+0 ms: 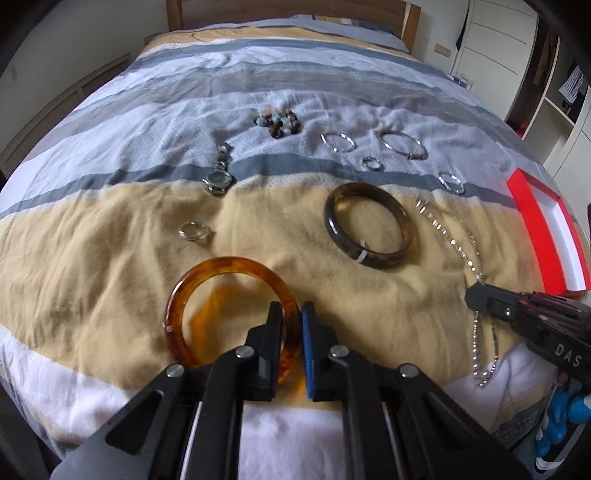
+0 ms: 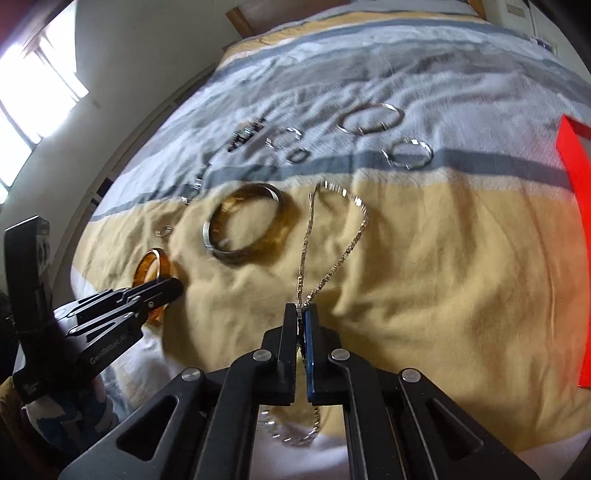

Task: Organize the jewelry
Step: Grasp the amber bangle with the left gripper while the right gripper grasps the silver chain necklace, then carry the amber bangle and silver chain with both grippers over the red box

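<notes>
Jewelry lies spread on a striped bedspread [image 1: 110, 258]. My left gripper [image 1: 291, 314] is shut on the right side of an amber bangle [image 1: 207, 277], which rests on the yellow stripe; the same bangle [image 2: 153, 267] shows at the left of the right wrist view. My right gripper [image 2: 303, 314] is shut on a silver chain necklace [image 2: 306, 236], whose loop runs forward from the tips and whose tail hangs beneath the jaws. In the left wrist view that chain [image 1: 448, 236] lies at the right, under the right gripper [image 1: 476, 295]. A dark brown bangle [image 1: 369, 225] lies between the two.
An open red box [image 1: 546, 236] with a white inside sits at the right edge of the bed. Farther back lie a wristwatch [image 1: 219, 177], a small ring [image 1: 194, 230], a beaded bracelet [image 1: 279, 122] and several silver bangles [image 1: 402, 144]. A wooden headboard [image 1: 288, 11] is beyond.
</notes>
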Tool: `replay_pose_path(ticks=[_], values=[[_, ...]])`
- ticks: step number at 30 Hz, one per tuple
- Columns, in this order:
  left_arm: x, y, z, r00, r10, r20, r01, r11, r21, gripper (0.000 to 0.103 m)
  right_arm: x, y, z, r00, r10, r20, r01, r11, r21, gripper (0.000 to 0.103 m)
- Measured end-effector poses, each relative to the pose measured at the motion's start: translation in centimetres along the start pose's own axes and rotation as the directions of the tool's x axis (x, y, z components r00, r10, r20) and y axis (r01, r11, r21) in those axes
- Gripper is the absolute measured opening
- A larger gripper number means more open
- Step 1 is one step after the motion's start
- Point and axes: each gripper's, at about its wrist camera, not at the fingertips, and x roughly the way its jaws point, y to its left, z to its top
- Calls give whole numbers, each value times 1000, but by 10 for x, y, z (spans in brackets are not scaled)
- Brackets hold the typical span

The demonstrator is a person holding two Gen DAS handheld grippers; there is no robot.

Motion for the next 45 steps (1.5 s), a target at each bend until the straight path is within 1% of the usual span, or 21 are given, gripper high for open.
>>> replay_pose_path(ticks=[7, 12, 16, 19, 22, 25, 28, 31, 34, 37, 45], values=[[-46, 2, -2, 998, -8, 66, 9, 1000, -12, 9, -42, 28, 1, 996, 30, 83, -26, 998, -51, 3], [-87, -1, -6, 991, -17, 129, 19, 1000, -15, 9, -82, 44, -7, 987, 41, 155, -29, 996, -82, 3], [-118, -15, -8, 985, -24, 174, 25, 1000, -5, 9, -116, 45, -16, 975, 55, 214, -37, 995, -88, 3], [-138, -34, -8, 980, -37, 197, 33, 999, 23, 9, -139, 37, -24, 965, 67, 255, -47, 995, -83, 3], [-152, -62, -4, 975, -68, 210, 56, 996, 65, 9, -162, 22, -32, 955, 62, 291, -45, 997, -65, 3], [-159, -94, 4, 971, -123, 205, 103, 989, 108, 9, -181, -2, -37, 946, 41, 320, -31, 999, -36, 3], [-158, -129, 15, 966, -175, 188, 148, 978, 150, 9, -199, -30, -39, 940, 3, 341, 0, 1000, -6, 3], [-151, -168, 29, 961, -227, 158, 196, 961, 194, 9, -215, -68, -37, 936, -55, 347, 48, 998, 30, 3], [-141, -201, 41, 955, -262, 136, 227, 946, 230, 9, -221, -100, -32, 934, -115, 337, 101, 993, 59, 3], [-125, -240, 56, 949, -296, 109, 258, 928, 269, 9, -222, -137, -19, 935, -170, 312, 153, 985, 80, 3], [-64, -315, 93, 935, -352, 25, 328, 893, 307, 9, -206, -214, 18, 935, -245, 255, 225, 969, 105, 3]])
